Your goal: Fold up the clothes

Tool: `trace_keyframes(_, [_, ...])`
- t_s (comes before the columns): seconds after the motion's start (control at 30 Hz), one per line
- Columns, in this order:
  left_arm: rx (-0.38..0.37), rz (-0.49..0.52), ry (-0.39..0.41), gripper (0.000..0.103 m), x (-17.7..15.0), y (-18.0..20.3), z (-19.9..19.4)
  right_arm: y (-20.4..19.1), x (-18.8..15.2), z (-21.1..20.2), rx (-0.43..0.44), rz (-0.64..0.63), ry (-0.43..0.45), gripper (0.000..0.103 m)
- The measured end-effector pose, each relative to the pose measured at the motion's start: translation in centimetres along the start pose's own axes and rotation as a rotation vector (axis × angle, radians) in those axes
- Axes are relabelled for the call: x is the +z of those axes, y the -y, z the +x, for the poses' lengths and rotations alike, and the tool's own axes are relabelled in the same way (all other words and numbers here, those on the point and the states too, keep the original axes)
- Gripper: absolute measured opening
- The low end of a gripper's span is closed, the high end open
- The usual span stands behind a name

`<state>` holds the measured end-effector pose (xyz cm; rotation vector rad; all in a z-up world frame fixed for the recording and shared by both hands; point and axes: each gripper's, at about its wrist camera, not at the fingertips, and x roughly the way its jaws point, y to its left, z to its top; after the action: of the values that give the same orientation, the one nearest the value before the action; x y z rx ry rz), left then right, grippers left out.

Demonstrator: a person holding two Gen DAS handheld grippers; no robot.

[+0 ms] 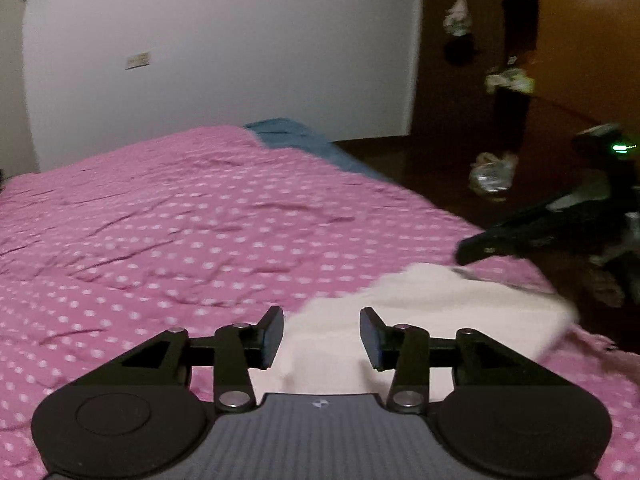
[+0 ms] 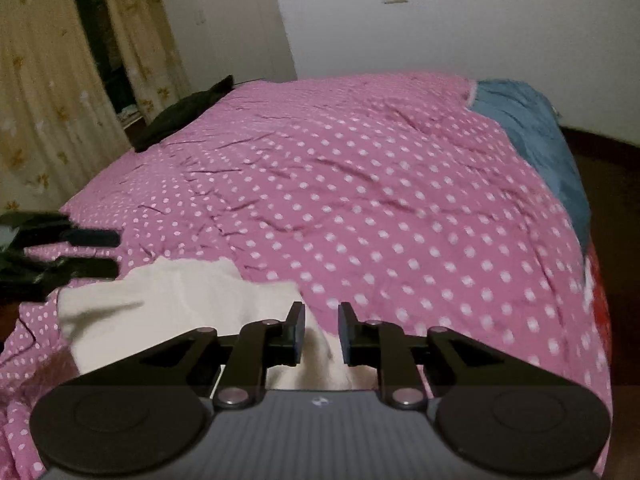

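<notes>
I see the cream cloth [image 1: 432,312] lying on the near edge of the pink dotted bedcover [image 1: 180,220]. My left gripper [image 1: 322,338] and my right gripper [image 2: 322,332] are both spread apart above the cloth, pinching nothing.

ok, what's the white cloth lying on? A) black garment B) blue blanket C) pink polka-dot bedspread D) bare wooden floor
C: the white cloth lies on the pink polka-dot bedspread near its front edge; the blue blanket sits at the far corner, well apart from it.
</notes>
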<state>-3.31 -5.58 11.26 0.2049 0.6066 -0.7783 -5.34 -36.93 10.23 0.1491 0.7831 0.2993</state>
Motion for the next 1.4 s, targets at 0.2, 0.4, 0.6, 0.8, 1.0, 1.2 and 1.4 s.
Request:
trace_keyframes(0.2, [-0.022, 0.015, -0.034, 0.046, -2.5, 1.3, -0.1, 1.0, -2.2, -2.2, 0.003, 0.066, 0.024, 0.019])
trace_keyframes(0.4, [-0.007, -0.011, -0.047, 0.046, -3.7, 1.2, -0.2, 1.2, -3.2, -1.3, 0.037, 0.114, 0.025, 0.019])
trace_keyframes(0.6, [-0.001, 0.000, -0.049, 0.047, -3.9, 1.5, 0.0, 0.3, -3.8, -0.5, 0.062, 0.112, 0.037, 0.017])
trace_keyframes(0.8, [-0.004, 0.005, -0.049, 0.048, -4.0, 1.4, 0.1, -0.8, -3.1, -1.2, -0.029, 0.016, 0.077, 0.001])
trace_keyframes(1.0, [-0.013, 0.001, -0.050, 0.049, -4.1, 1.3, -0.1, -0.6, -3.1, -0.5, -0.107, -0.038, 0.053, 0.001])
trace_keyframes(1.2, [-0.034, -0.037, -0.038, 0.055, -2.4, -0.1, -1.2, -0.7, -2.3, -0.9, -0.099, -0.051, 0.055, 0.006])
trace_keyframes(1.4, [0.064, -0.127, -0.070, 0.053, -0.9, -3.4, 0.5, -1.7, 0.0, -0.8, -0.002, -0.036, 0.053, 0.008])
